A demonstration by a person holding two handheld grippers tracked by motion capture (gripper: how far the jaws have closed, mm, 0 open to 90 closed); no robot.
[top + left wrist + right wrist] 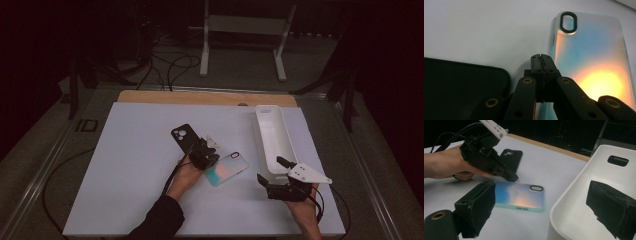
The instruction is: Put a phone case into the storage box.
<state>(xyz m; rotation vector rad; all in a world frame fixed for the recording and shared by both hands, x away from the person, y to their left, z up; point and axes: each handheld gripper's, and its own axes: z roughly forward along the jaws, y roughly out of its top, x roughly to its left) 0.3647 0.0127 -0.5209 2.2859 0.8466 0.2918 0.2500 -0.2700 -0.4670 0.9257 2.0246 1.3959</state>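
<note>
Left gripper (206, 148) jaws fully closed, pads pressed together with nothing between them – tips sit just above the white board (135, 170) in the gap between the two phone cases, close to the long edge of the iridescent phone case (227, 169). In the left gripper view that case lies flat, back up, camera cutout at the far end, just right of the closed tips; the black phone case (182, 136) lies to their left, also flat. Both cases are near the middle of the board, the black one toward the far edge, the iridescent one slightly nearer the person and angled; whether the two touch, I can't tell. Right gripper (280, 186) sits near the board's near-right corner, jaws wide open – one jaw outside the near end of the white tray (287, 145), the other inside it over the tray floor, so the tray's near corner wall stands between the pads without being pinched. The tray runs lengthwise along the right side of the board, a handle slot in its far end wall.
</note>
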